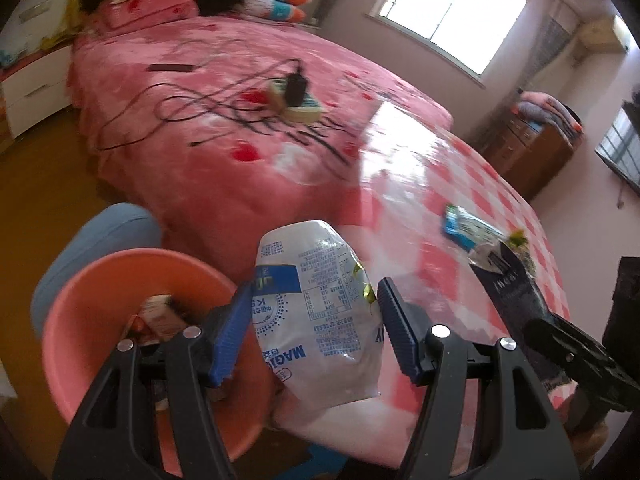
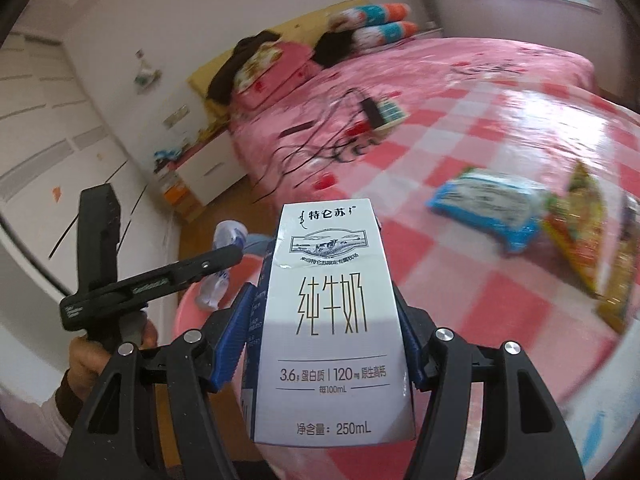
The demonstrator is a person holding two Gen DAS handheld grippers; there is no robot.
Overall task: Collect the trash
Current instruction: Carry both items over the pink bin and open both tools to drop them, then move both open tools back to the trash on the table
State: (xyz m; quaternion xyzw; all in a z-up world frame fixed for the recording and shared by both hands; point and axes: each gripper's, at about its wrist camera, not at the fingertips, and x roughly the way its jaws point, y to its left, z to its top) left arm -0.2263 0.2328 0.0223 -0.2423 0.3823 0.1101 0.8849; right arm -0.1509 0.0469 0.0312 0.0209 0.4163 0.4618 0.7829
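A person's left gripper (image 1: 316, 328) clamps a white-and-blue snack bag (image 1: 320, 312) at the lower centre of the left wrist view, its blue pads (image 1: 230, 332) pressed against the bag's two sides so that the bag stands up between them. Just left of the bag, at lower left, sits a pink plastic basin (image 1: 92, 320) with some packaging already inside, next to a blue stool (image 1: 104, 232). The right gripper (image 2: 326, 320) fills the lower centre of the right wrist view, its jaws closed on a white milk carton (image 2: 328, 320) printed with Chinese characters and "250mL"; the carton stands upright between the blue pads. Behind the carton's left edge the pink basin's rim shows, with the left gripper and its bag reaching in from the left of the frame, a hand (image 2: 80, 356) on its handle. At right in that view, a blue-and-white wrapper (image 2: 488, 208) and a yellow-green wrapper (image 2: 584, 216) lie on the pink checked tablecloth (image 2: 460, 272), well apart from both tools. A bed with a pink cover (image 1: 200, 120), cables and a power strip (image 1: 296, 100) fills the background.
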